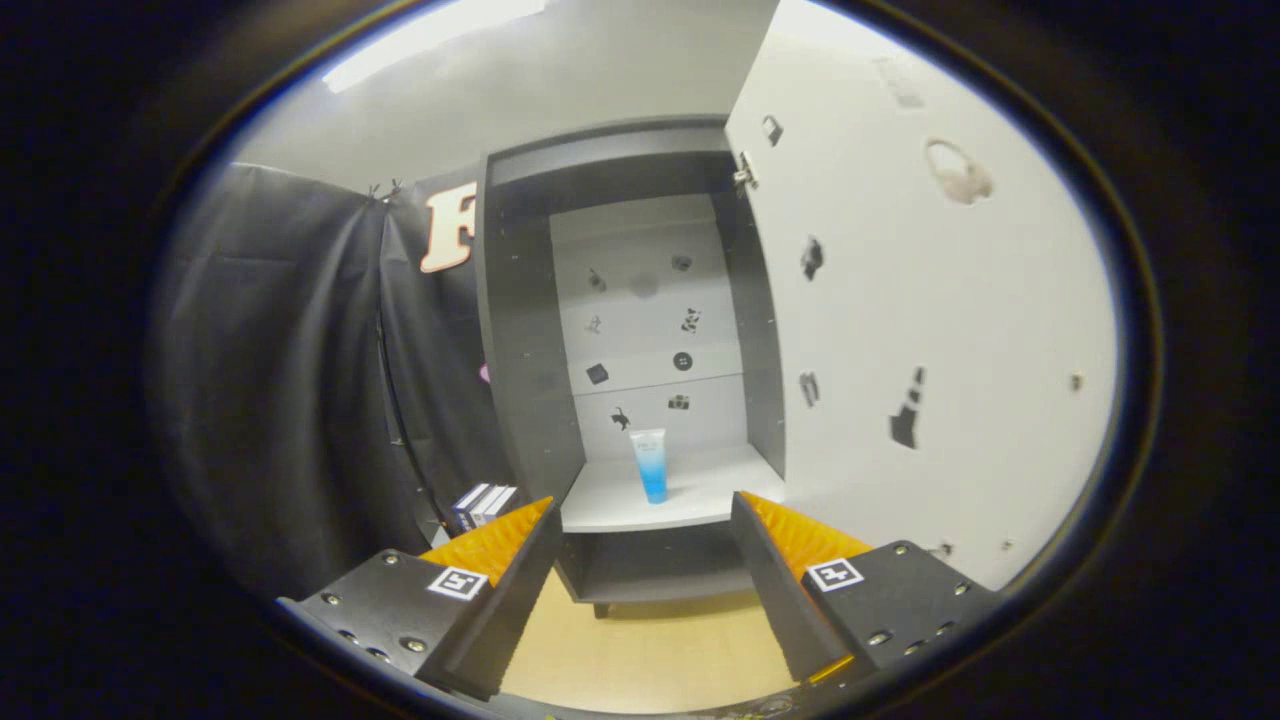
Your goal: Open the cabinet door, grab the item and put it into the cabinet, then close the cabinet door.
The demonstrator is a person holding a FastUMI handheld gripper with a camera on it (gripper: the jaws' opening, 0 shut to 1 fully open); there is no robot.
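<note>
Fingers of the gripper (640, 520) stand spread and empty, backed off from the cabinet (520, 330). Beyond them the tube (649, 465) stands upright mid-shelf (610, 510), seemingly delivered; the door (940, 330) hangs open, awaiting closing.
</note>
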